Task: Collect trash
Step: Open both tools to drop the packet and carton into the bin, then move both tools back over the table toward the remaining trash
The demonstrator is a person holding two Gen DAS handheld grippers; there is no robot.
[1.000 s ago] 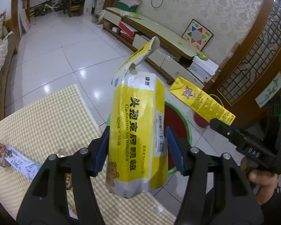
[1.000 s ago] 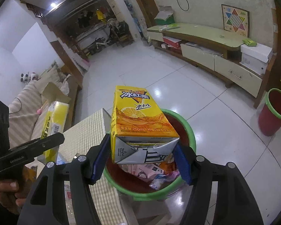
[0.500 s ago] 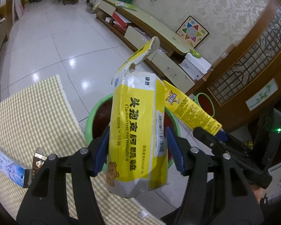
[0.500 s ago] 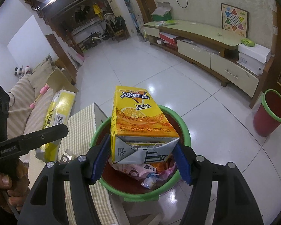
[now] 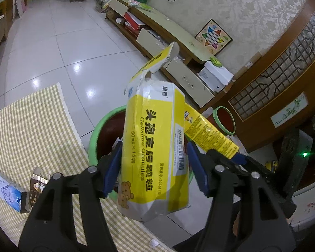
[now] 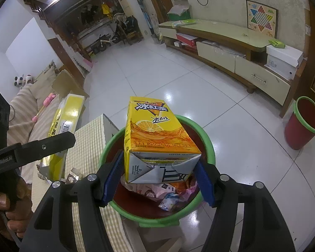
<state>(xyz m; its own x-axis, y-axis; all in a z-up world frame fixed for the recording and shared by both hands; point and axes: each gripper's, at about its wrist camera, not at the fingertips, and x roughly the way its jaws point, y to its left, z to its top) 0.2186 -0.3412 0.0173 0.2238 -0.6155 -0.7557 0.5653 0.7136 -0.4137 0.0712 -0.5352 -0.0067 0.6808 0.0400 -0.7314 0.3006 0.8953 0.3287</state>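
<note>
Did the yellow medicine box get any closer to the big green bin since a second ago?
Yes. The medicine box now hangs over the green-rimmed bin, off the checked tablecloth edge; the left gripper is opening around it.

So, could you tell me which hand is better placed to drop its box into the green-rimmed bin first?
Left. The left gripper is opening around the yellow medicine box, right above the bin. The right gripper grips its tea carton over the bin too.
</note>
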